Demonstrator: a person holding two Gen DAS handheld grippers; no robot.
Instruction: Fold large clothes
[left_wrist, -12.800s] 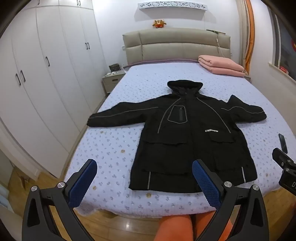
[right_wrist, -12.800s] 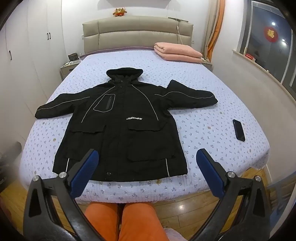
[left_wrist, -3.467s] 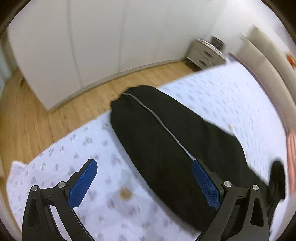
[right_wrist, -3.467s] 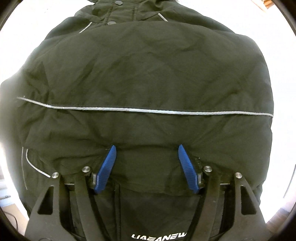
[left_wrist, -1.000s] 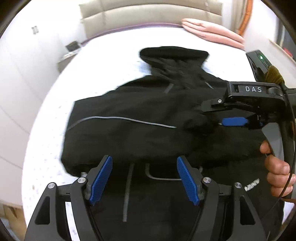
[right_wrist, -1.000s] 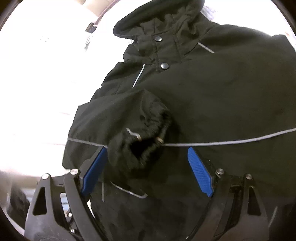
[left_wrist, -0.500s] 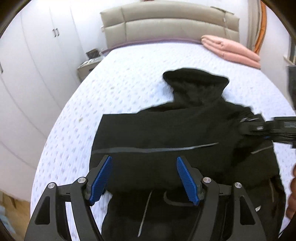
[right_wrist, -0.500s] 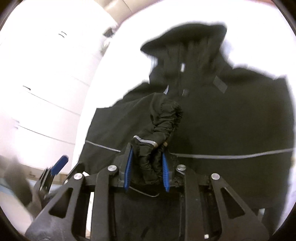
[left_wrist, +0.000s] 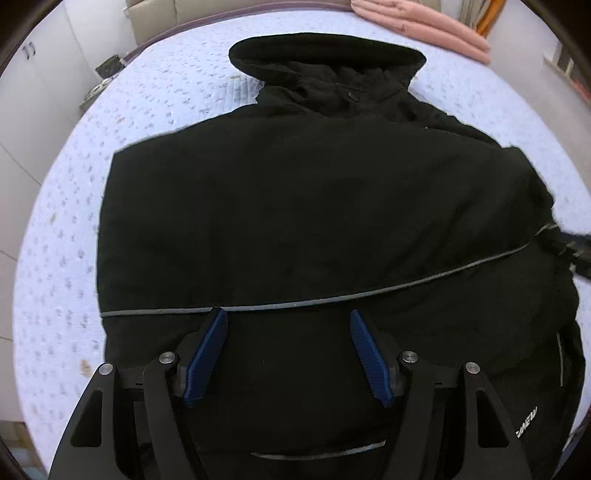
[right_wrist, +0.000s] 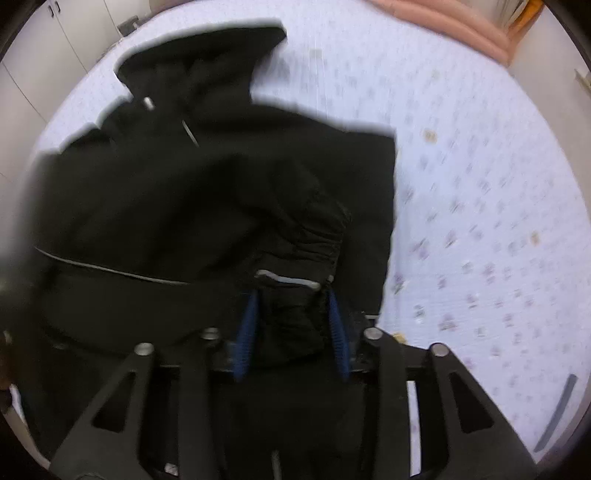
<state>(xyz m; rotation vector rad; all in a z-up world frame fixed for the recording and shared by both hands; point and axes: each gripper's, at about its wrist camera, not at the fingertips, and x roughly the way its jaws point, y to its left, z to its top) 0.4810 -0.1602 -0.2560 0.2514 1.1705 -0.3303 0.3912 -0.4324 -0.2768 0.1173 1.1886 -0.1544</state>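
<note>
Two grippers work over a black jacket (left_wrist: 314, 206) lying face-up on the bed (left_wrist: 66, 229).
Right gripper (right_wrist: 293, 310) is clamped on the bunched sleeve cuff (right_wrist: 295, 258), probably to draw that sleeve across the chest for a fold. Left gripper (left_wrist: 288, 347) hovers with its jaws partly apart and empty above the folded-over sleeve, seemingly ready to press or smooth it.
</note>
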